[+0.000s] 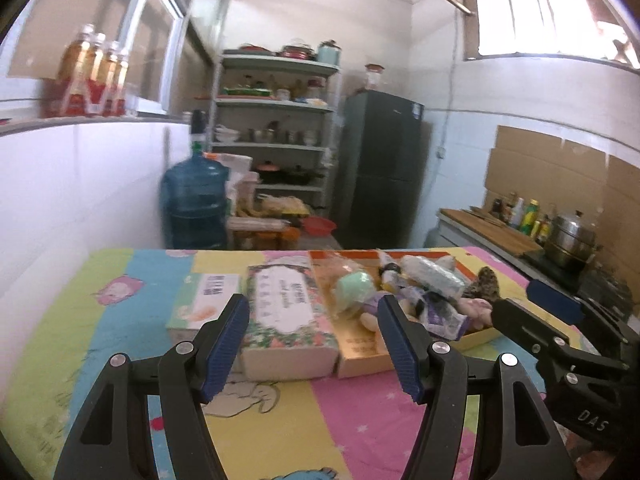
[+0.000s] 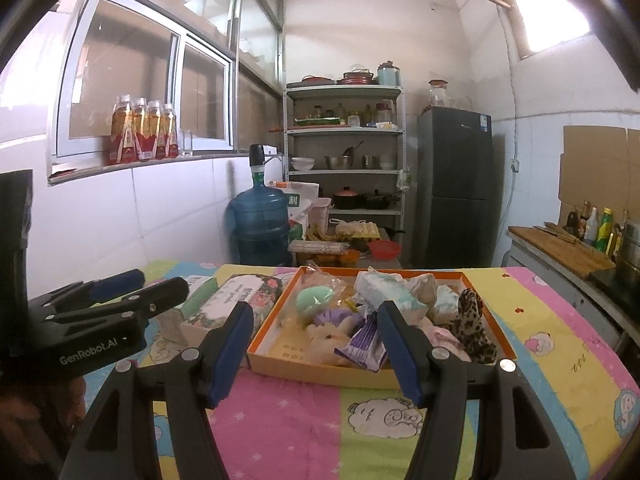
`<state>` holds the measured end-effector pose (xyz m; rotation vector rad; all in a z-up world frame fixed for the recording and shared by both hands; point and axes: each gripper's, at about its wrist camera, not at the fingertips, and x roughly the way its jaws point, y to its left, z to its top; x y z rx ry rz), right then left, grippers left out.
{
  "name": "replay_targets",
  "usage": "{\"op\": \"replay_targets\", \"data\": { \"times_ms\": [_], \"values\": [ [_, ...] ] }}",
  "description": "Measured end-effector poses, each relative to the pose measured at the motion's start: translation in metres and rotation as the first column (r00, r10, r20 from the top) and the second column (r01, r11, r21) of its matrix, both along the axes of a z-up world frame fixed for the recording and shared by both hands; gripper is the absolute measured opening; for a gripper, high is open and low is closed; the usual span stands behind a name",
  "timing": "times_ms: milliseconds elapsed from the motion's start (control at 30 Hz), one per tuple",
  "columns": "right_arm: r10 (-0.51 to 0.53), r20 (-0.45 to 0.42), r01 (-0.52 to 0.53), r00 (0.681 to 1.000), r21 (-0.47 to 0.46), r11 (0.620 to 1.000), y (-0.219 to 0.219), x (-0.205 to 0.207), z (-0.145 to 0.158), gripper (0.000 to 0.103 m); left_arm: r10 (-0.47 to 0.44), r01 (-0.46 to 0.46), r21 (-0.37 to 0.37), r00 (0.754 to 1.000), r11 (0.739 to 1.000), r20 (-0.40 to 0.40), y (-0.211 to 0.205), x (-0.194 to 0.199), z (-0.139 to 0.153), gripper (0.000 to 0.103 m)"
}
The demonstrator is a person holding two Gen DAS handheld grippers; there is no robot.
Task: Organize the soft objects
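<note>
Left fingers: the blue pads (image 1: 226, 344) of the left gripper (image 1: 310, 346) are seen spread wide apart, and nothing is held between them.
Right fingers: the pads (image 2: 234, 350) of the right gripper (image 2: 316, 350) are also spread wide, with nothing gripped.
Table cloth: a bright striped cloth (image 2: 280, 420) with cartoon pictures is laid under both grippers.
Tissue packs: a flowery pack (image 1: 288, 312) and a pale pack (image 1: 204, 300) are set side by side, just left of the tray.
Tray: an orange box tray (image 2: 292, 358) is placed right ahead of the right gripper, past its tips.
Soft things: a mint sponge (image 2: 316, 300), a purple wrapper (image 2: 364, 344), a spotted cloth (image 2: 472, 328) and a white squashy bundle (image 2: 384, 284) are piled together in the tray.
How they feel: all are judged light and squashy; the plastic wraps may be slippery.
Where to hold: the top pieces are best pinched at the thick middle, so less can slip out.
</note>
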<state>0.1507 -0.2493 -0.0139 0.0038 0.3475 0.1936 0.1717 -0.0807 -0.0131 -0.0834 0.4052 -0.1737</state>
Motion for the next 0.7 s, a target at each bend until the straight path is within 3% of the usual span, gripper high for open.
{"op": "replay_targets", "data": {
  "times_ms": [500,700],
  "values": [
    [-0.022,-0.002,0.022,1.000,0.055,0.998,0.008,-0.035,-0.004,0.064,0.054,-0.054,0.014,0.998,0.998,0.040,0.011,-0.059,0.003,0.068],
    [-0.034,0.018,0.033,0.999,0.058,0.998,0.011,-0.054,0.000,0.064,0.118,-0.119,0.003,0.992,0.993,0.043,0.017,-0.082,0.004,0.068]
  ]
}}
